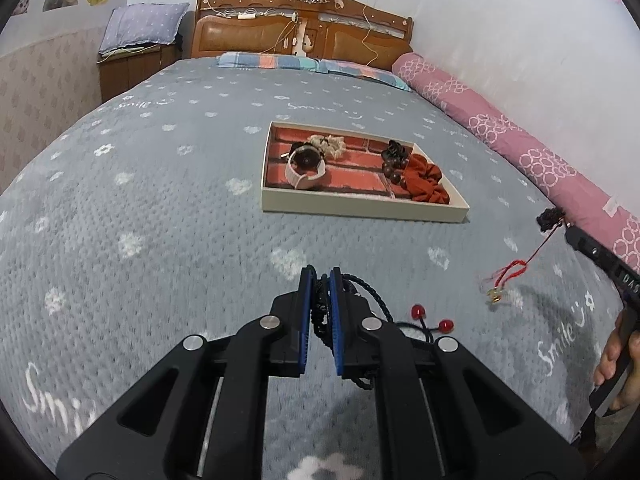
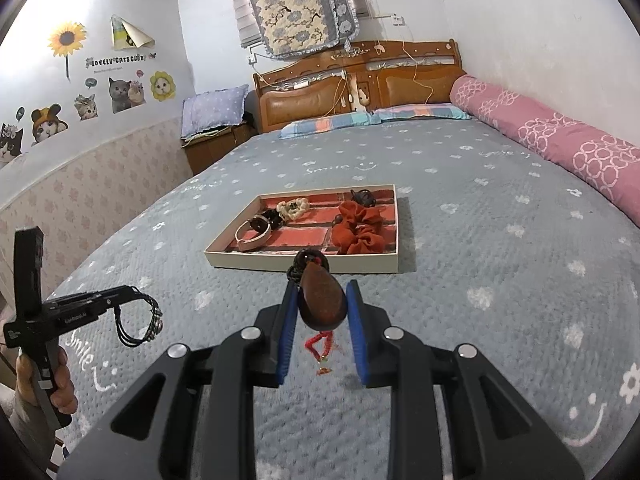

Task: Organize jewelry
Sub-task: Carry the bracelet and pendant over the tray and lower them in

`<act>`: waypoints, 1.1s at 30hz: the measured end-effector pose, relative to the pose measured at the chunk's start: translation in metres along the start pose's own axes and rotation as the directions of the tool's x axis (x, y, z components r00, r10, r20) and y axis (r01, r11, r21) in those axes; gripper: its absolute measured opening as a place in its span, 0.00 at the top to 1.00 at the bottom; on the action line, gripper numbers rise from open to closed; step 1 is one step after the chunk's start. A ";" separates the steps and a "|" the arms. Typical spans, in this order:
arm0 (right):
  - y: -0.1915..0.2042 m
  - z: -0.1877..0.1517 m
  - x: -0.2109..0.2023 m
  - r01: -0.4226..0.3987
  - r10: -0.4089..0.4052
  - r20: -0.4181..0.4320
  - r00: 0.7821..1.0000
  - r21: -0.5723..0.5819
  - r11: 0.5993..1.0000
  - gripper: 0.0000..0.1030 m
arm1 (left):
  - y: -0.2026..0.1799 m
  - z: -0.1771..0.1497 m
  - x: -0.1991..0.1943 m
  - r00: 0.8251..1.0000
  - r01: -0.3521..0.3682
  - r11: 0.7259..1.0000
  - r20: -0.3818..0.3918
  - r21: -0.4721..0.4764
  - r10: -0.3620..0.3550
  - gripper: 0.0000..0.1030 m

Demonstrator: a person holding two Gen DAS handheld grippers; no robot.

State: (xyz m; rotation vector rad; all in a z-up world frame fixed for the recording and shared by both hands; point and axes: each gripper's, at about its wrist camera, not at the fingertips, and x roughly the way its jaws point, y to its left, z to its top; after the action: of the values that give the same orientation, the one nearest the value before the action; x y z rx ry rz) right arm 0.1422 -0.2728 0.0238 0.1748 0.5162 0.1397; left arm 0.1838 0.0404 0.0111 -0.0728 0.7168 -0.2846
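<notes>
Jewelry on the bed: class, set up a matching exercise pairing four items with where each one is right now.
Items:
1. black braided cord bracelet
2. dark brown teardrop pendant on red cord
3. rust-red fabric scrunchie
4. watch with pale pink strap

Places:
A. right end of the shallow cream tray
B. clamped in the left hand-held gripper
C. left end of the tray
D. gripped in the right hand-held gripper

Pairs: 1-B, 2-D, 3-A, 4-C

"Smile" is woven on the bedspread (image 2: pixel 328 168); the wall sticker (image 2: pixel 115 61) seemingly reads "LOVELY CATS CLUB".
</notes>
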 end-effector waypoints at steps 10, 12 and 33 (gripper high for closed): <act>0.017 0.023 0.029 0.086 -0.086 0.001 0.996 -0.036 0.996 0.76 | 0.000 0.040 0.019 0.999 -0.034 0.999 0.020 0.016 0.034 0.93; 0.020 0.033 0.033 0.093 -0.093 0.011 0.996 -0.038 0.995 0.76 | -0.002 0.050 0.022 0.999 -0.044 0.999 0.029 0.030 0.043 0.93; 0.008 0.128 0.164 0.145 -0.147 -0.019 0.989 -0.073 0.987 0.76 | -0.006 0.160 0.149 0.998 -0.066 0.998 0.005 0.020 0.066 0.93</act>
State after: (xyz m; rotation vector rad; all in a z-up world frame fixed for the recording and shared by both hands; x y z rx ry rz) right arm 0.3467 -0.2530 0.0562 0.0649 0.5453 0.0172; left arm 0.3941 -0.0127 0.0372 -0.0302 0.7108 -0.2289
